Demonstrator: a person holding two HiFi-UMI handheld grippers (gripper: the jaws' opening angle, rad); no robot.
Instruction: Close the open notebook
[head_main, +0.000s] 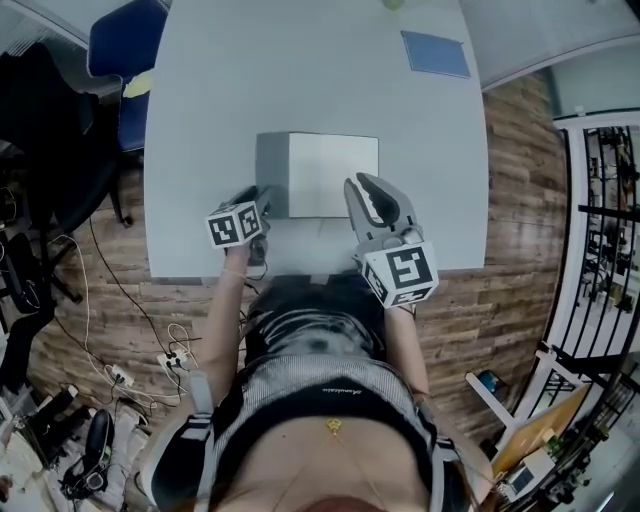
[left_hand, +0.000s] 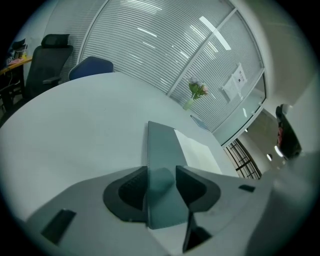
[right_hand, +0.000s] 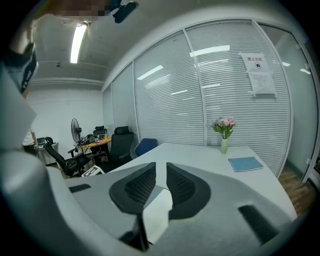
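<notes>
Left gripper view: my left gripper (left_hand: 161, 187) gaped, cover (left_hand: 162, 150) lay across gap unpinched, likely propped for flipping; right gripper (right_hand: 161, 187) hovered over page (right_hand: 157, 215), barely parted, empty.

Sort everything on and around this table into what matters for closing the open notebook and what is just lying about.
For the job:
- open notebook
- its grey cover, between the fingers of the left gripper
- right gripper, at the notebook's near right edge

Lying about:
- blue book, far right
- vase of flowers
- blue chair
</notes>
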